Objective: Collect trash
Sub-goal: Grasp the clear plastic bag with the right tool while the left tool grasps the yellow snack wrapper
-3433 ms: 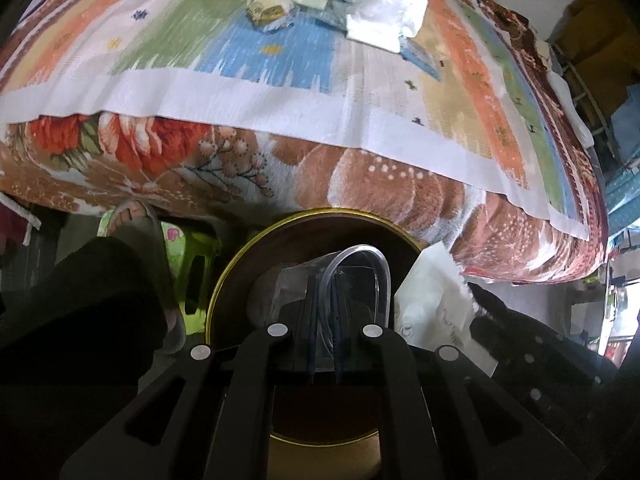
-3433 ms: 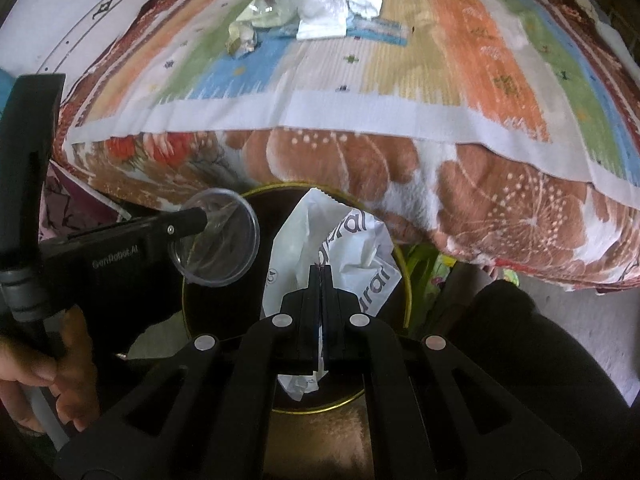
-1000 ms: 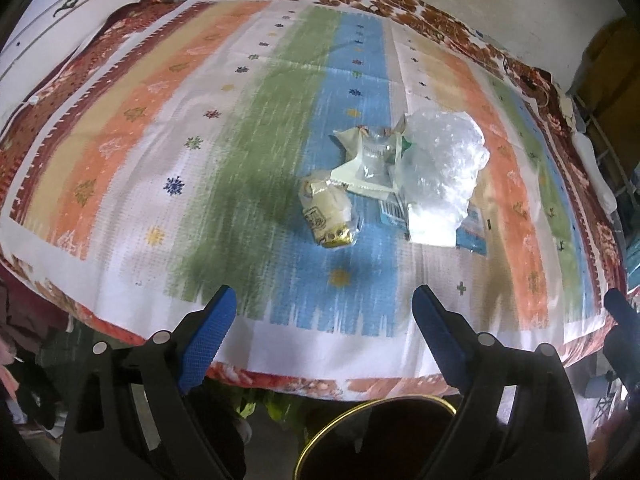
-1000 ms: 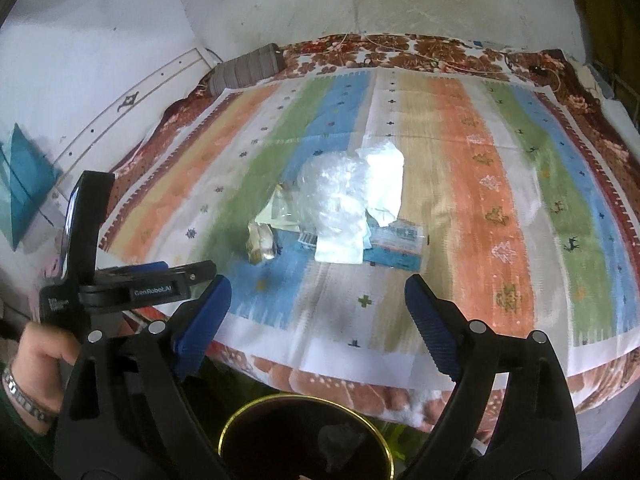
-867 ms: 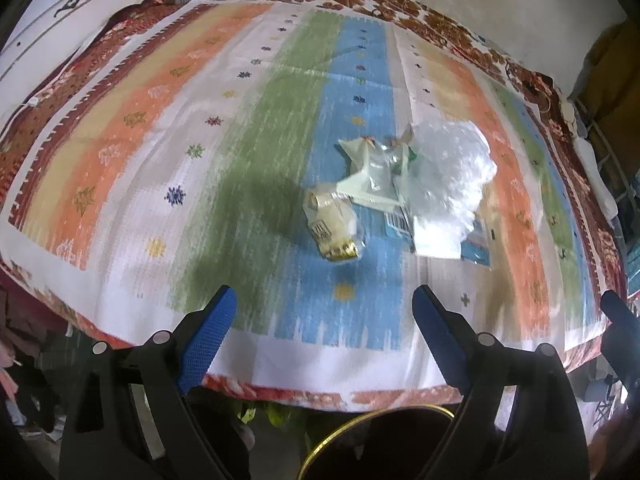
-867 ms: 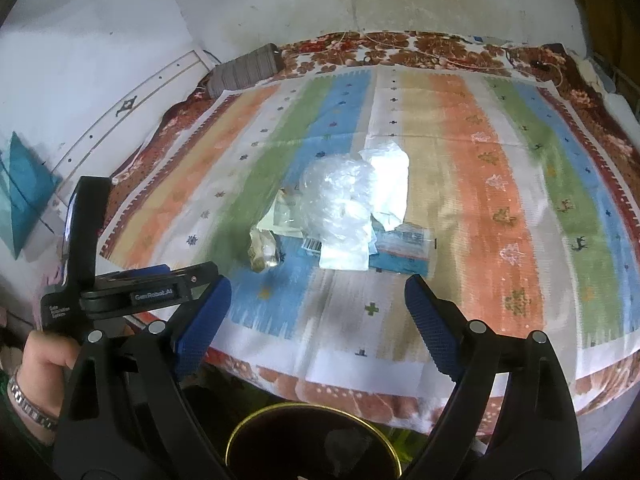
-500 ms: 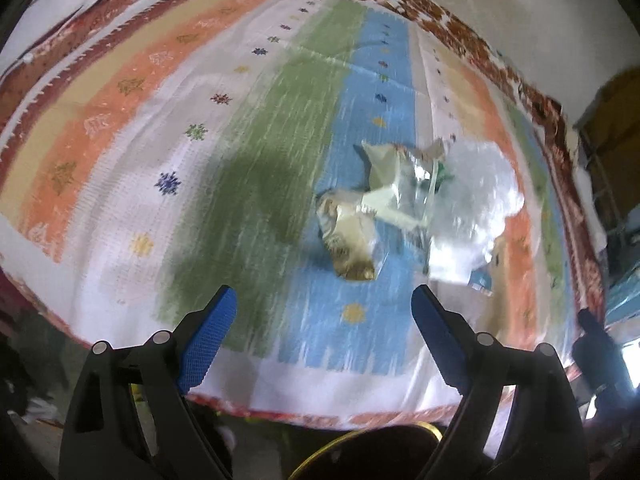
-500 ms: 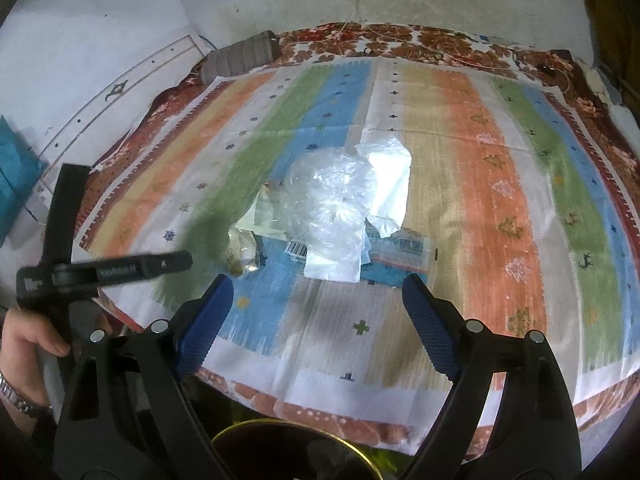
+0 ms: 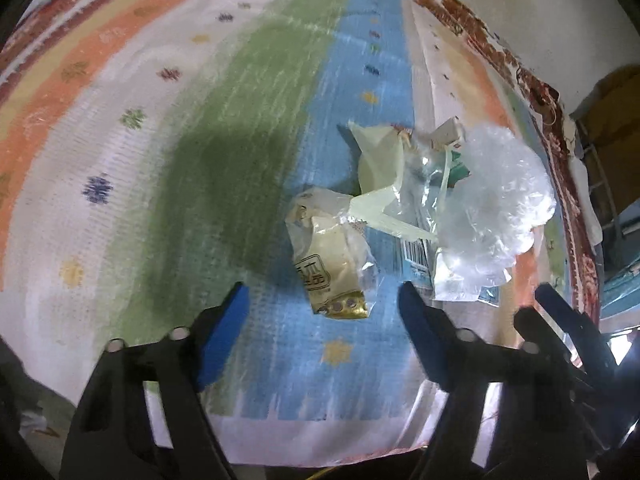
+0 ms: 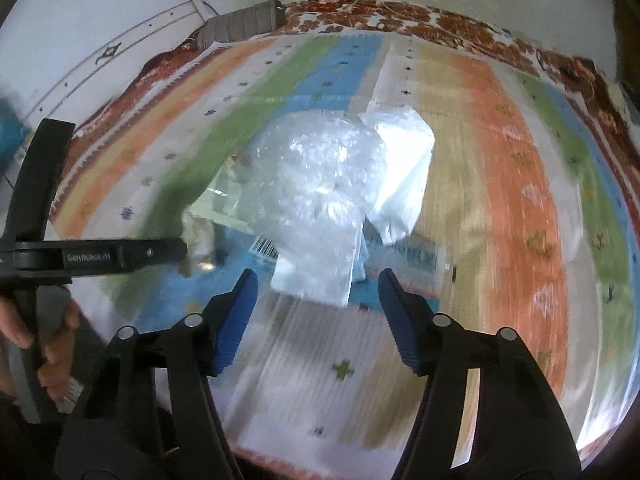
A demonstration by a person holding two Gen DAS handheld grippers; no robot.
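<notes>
A heap of trash lies on the striped bedspread (image 9: 160,160). A cream snack wrapper with a gold end (image 9: 330,264) lies nearest, with a pale green wrapper (image 9: 380,168) and a crumpled clear plastic bag (image 9: 496,208) behind it. My left gripper (image 9: 324,308) is open and empty, its blue pads either side of the snack wrapper's near end. In the right wrist view the clear plastic bag (image 10: 316,196) and a white bag (image 10: 404,176) lie just ahead of my open, empty right gripper (image 10: 318,286). The left gripper (image 10: 120,256) shows at the left.
A blue flat packet with a barcode (image 9: 416,256) lies under the bags. A grey bolster (image 10: 244,22) lies at the bed's far end by the wall. The bedspread (image 10: 520,200) stretches to the right. A thin yellow bin rim (image 9: 328,472) peeks below the bed edge.
Both grippers have moved forward and down over the bed toward the trash heap, which now looks larger. The bin has almost dropped out of view. Both stay open.
</notes>
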